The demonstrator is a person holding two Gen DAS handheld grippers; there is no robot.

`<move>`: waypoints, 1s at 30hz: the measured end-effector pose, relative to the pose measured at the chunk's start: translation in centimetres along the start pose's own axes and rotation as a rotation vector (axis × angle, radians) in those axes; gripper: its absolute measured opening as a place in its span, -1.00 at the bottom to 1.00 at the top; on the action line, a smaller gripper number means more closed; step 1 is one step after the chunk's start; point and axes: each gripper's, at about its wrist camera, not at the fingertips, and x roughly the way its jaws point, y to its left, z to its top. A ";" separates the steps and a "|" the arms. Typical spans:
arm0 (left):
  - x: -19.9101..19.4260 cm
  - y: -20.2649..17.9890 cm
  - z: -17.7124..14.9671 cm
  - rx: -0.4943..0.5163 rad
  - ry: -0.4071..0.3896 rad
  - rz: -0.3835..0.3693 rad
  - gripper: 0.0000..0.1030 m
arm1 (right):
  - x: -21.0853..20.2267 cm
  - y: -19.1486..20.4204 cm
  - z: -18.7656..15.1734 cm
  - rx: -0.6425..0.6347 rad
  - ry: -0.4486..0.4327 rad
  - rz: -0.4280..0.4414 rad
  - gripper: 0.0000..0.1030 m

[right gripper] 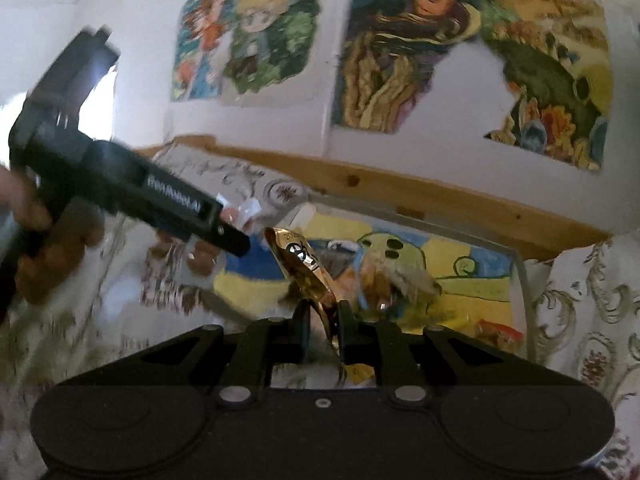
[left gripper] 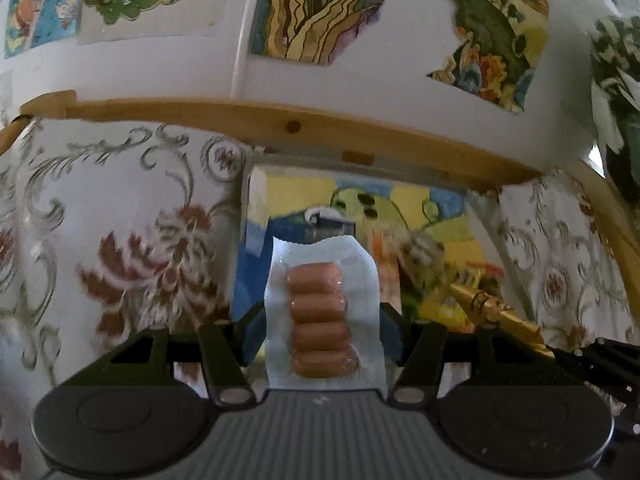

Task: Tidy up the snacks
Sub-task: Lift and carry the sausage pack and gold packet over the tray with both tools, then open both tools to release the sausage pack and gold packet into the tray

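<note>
My left gripper [left gripper: 322, 322] is shut on a clear pack of small sausages [left gripper: 320, 312], held upright in front of the camera above the table. The same pack [right gripper: 206, 256] shows in the right wrist view past the tip of the left gripper [right gripper: 224, 236], which a hand holds at the left. My right gripper [right gripper: 326, 314] is shut on a shiny gold wrapper [right gripper: 306, 270] that sticks up between its fingers. That gold wrapper [left gripper: 496, 318] also appears at the right of the left wrist view. Beyond both lies a tray [right gripper: 440, 240] with a colourful painted bottom holding several snacks.
The table wears a white cloth with a floral pattern [left gripper: 120, 220]. A wooden rail [left gripper: 280, 124] runs along its far edge against a white wall with colourful pictures [right gripper: 400, 60]. Small wrapped snacks [right gripper: 498, 330] lie in the tray's right part.
</note>
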 end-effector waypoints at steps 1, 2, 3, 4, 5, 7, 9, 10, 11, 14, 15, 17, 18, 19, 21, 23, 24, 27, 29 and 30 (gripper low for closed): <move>0.6 0.1 0.6 -0.002 0.005 0.000 0.22 | 0.6 -0.4 0.5 0.022 0.008 -0.002 -0.73; 1.3 0.1 1.2 -0.003 0.012 0.001 0.22 | 1.3 -1.0 1.0 0.046 0.012 -0.009 -0.73; 2.1 0.2 1.8 -0.003 0.020 0.001 0.22 | 2.0 -1.6 1.4 0.081 0.015 -0.016 -0.73; 2.9 0.3 2.4 -0.007 0.030 0.000 0.22 | 2.6 -2.2 1.6 0.117 0.015 -0.020 -0.73; 3.6 0.4 2.8 -0.010 0.038 0.000 0.22 | 3.2 -2.7 1.8 0.151 0.013 -0.026 -0.73; 4.9 0.6 3.4 -0.011 0.050 0.005 0.22 | 4.3 -3.9 1.9 0.225 0.005 -0.043 -0.73; 6.2 0.6 3.9 0.002 0.061 0.021 0.22 | 5.6 -5.3 1.8 0.331 0.008 -0.047 -0.73; 6.8 0.6 4.0 0.008 0.066 0.030 0.22 | 6.1 -6.0 1.7 0.378 0.011 -0.044 -0.73; 7.4 0.7 4.1 0.011 0.073 0.037 0.22 | 6.7 -6.7 1.5 0.425 0.015 -0.046 -0.73; 8.9 0.9 4.2 0.003 0.098 0.048 0.22 | 8.4 -7.9 1.2 0.488 0.037 -0.062 -0.73; 9.4 0.9 4.1 0.000 0.103 0.049 0.22 | 8.8 -8.2 1.1 0.502 0.041 -0.063 -0.73; 9.9 0.8 4.0 0.005 0.113 0.055 0.23 | 9.6 -8.9 0.7 0.555 0.054 -0.051 -0.73; 10.2 0.8 3.9 0.011 0.117 0.058 0.23 | 9.9 -9.3 0.5 0.585 0.059 -0.041 -0.73; 10.6 0.6 3.8 0.018 0.123 0.062 0.23 | 10.2 -9.5 0.3 0.609 0.064 -0.040 -0.73; 11.0 0.4 3.7 0.028 0.130 0.069 0.24 | 10.6 -9.9 0.2 0.639 0.068 -0.041 -0.73; 11.2 0.2 3.6 0.036 0.133 0.071 0.25 | 10.8 -10.3 0.1 0.652 0.062 -0.048 -0.72; 11.3 0.2 3.5 0.041 0.135 0.068 0.25 | 10.9 -10.4 0.1 0.654 0.061 -0.048 -0.67; 11.5 -0.1 3.4 0.049 0.139 0.066 0.26 | 10.9 -10.4 0.0 0.649 0.056 -0.047 -0.60; 11.6 -0.2 3.3 0.049 0.140 0.064 0.27 | 10.9 -10.2 0.0 0.637 0.060 -0.045 -0.58; 11.6 -0.3 3.3 0.048 0.141 0.066 0.27 | 11.0 -10.1 0.0 0.633 0.061 -0.044 -0.55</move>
